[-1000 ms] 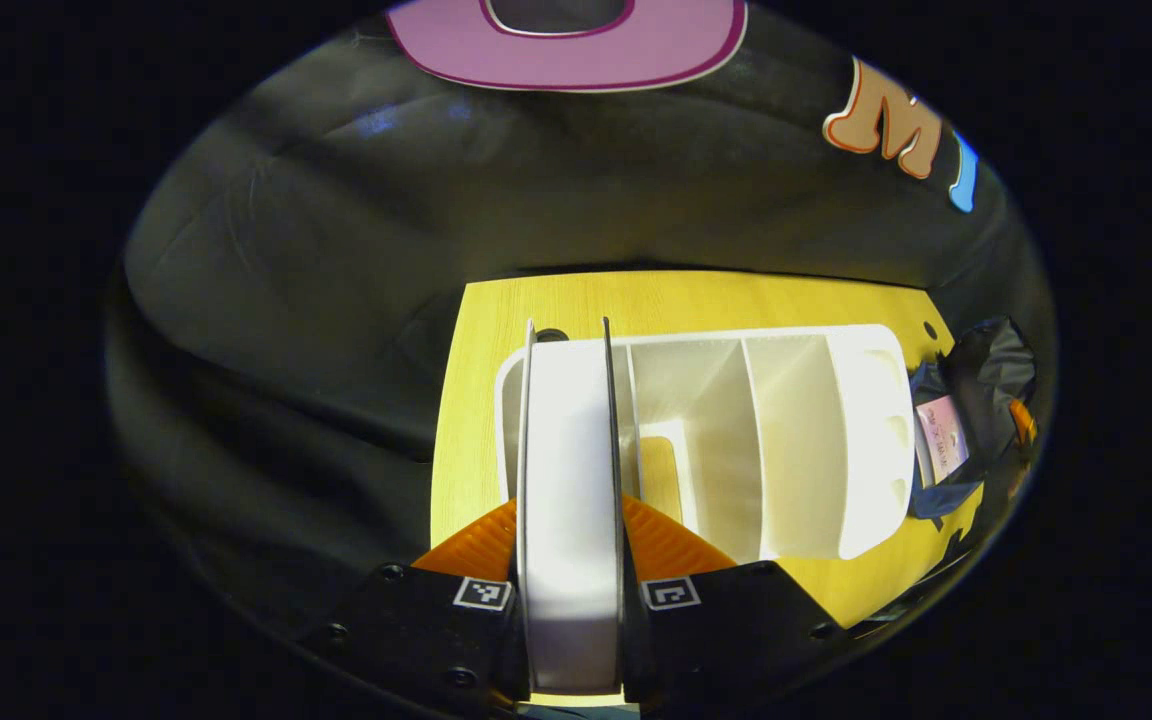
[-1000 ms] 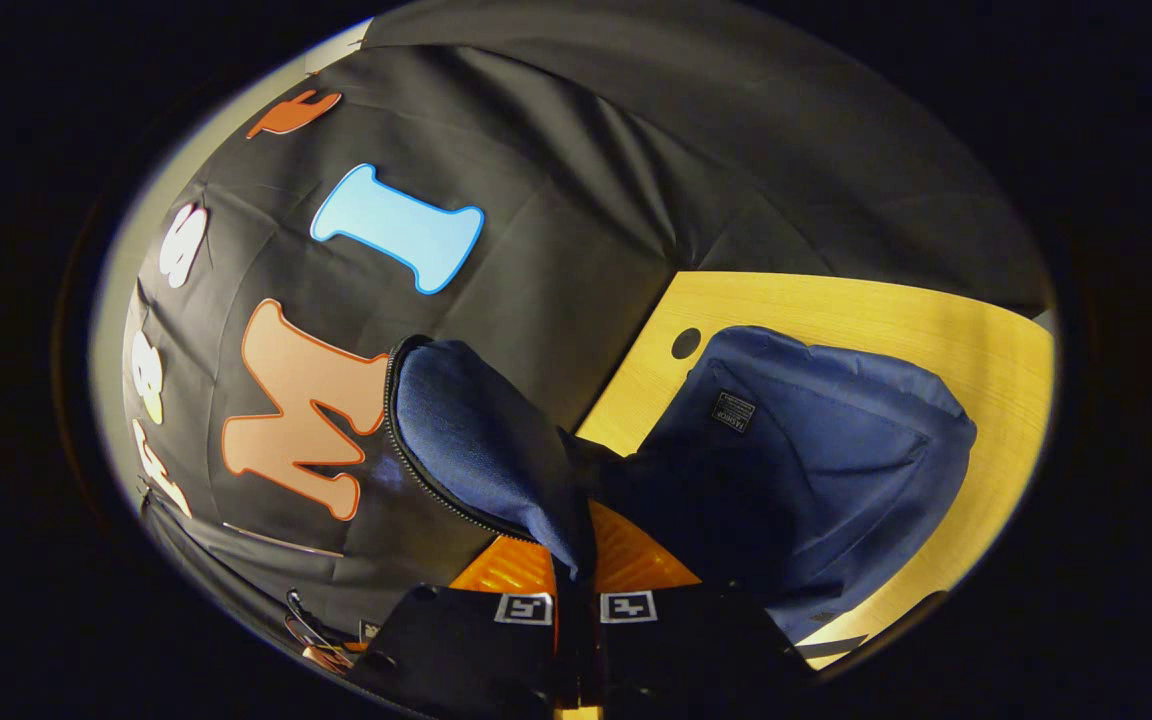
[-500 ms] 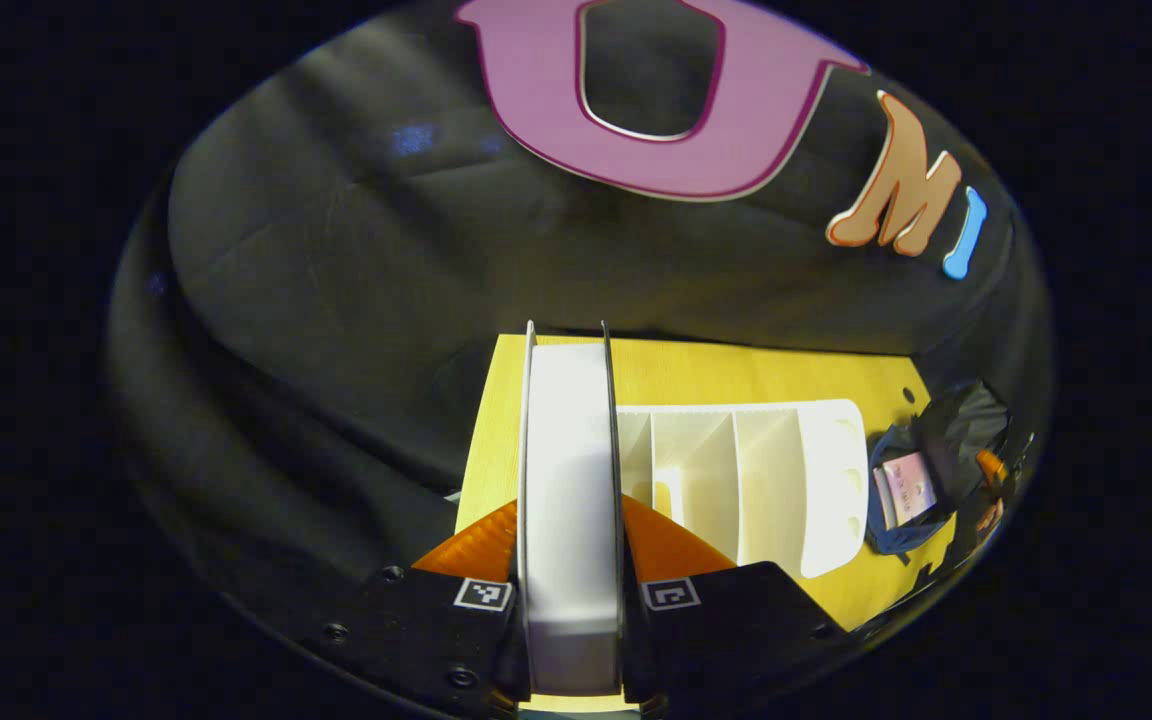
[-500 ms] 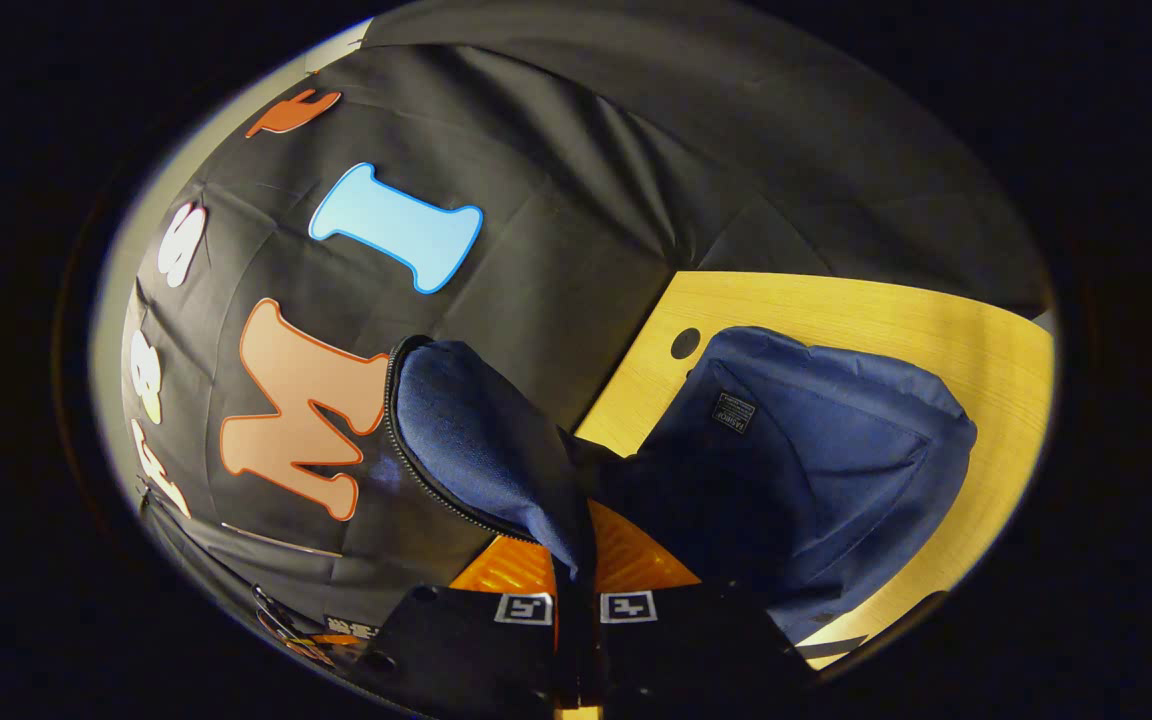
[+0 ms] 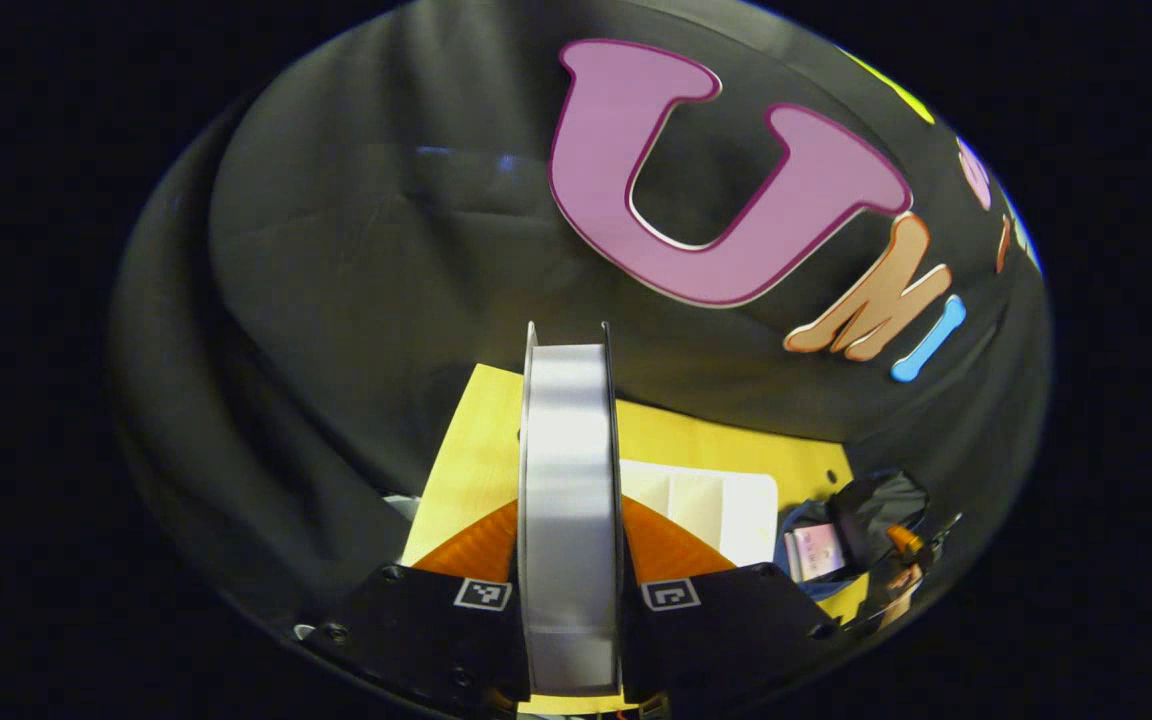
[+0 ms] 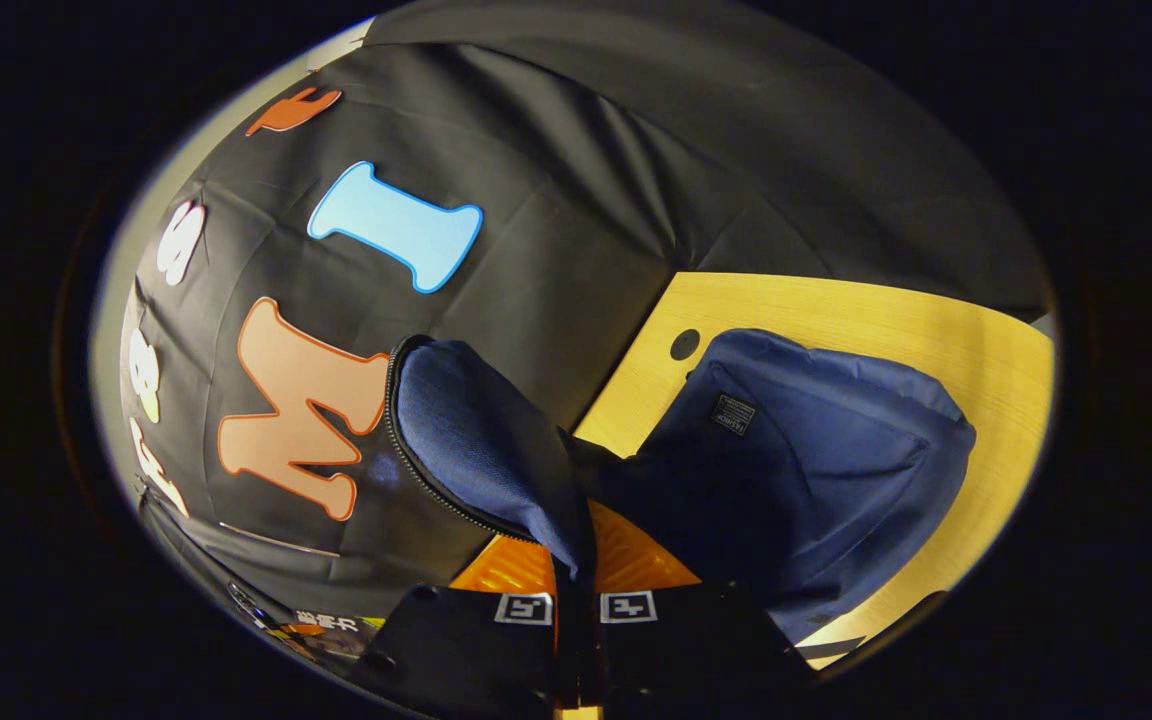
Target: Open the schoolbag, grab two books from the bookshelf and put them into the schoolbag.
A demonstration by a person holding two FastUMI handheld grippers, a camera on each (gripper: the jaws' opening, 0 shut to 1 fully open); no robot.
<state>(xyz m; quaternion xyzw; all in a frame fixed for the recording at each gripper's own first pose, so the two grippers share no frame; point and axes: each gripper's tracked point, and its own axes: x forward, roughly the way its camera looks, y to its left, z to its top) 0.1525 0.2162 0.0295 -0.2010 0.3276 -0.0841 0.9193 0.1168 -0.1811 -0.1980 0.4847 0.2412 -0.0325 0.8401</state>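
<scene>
Book [image 5: 568,500] sits upright between the left gripper's [image 5: 570,545] fingers, page edges facing the camera, both fingers pressed against its covers. It is raised above the yellow bench [image 5: 466,460], with the booth's black wall behind its upper end. At 4 o'clock from the book the white bookshelf [image 5: 711,505] stands on the bench, partly hidden by the book and the gripper. Farther along at 4 o'clock, near the bench's edge, the schoolbag [image 5: 841,535] lies open, a pale rectangle showing in its mouth; just beside it I see another gripper and a bit of a hand, too small to read.

In the right gripper view, the right gripper [image 6: 576,560] is closed narrow on the schoolbag's blue flap [image 6: 481,445], which rises toward 11 o'clock with its zipper along the edge. The schoolbag [image 6: 816,450] body lies at 2 o'clock on the bench [image 6: 886,320], beside a dark round hole [image 6: 684,344].
</scene>
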